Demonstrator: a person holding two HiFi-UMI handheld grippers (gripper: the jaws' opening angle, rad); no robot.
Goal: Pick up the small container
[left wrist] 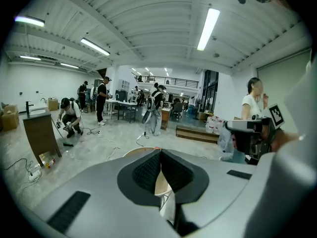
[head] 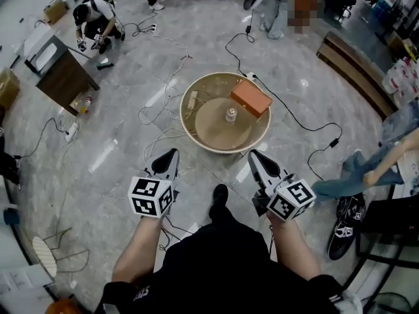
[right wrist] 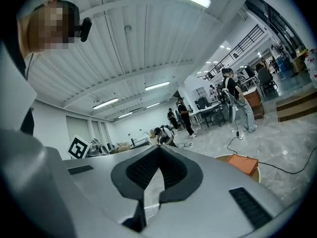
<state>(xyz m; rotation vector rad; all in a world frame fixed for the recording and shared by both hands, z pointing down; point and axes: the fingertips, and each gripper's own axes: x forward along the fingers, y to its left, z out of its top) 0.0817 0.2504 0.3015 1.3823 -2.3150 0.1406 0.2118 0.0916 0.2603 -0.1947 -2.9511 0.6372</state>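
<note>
The small container (head: 230, 115), a pale little jar, stands upright in the middle of a tan disc on the round table (head: 190, 120), next to an orange box (head: 251, 97). My left gripper (head: 171, 154) hangs just short of the table's near rim, to the left, jaws together and empty. My right gripper (head: 254, 154) hangs at the near rim to the right, its jaws also closed on nothing. In the left gripper view the fingertips (left wrist: 160, 152) meet in front of the table rim (left wrist: 133, 151). The right gripper view shows touching tips (right wrist: 159, 148) and the orange box (right wrist: 243, 163); the container is hidden there.
Cables (head: 157, 103) trail over the grey floor around the table. A dark wooden cabinet (head: 62, 74) stands at far left with a crouching person (head: 95, 19) behind it. A long bench (head: 357, 70) lies at right, and another person's legs (head: 366, 172) are close on the right.
</note>
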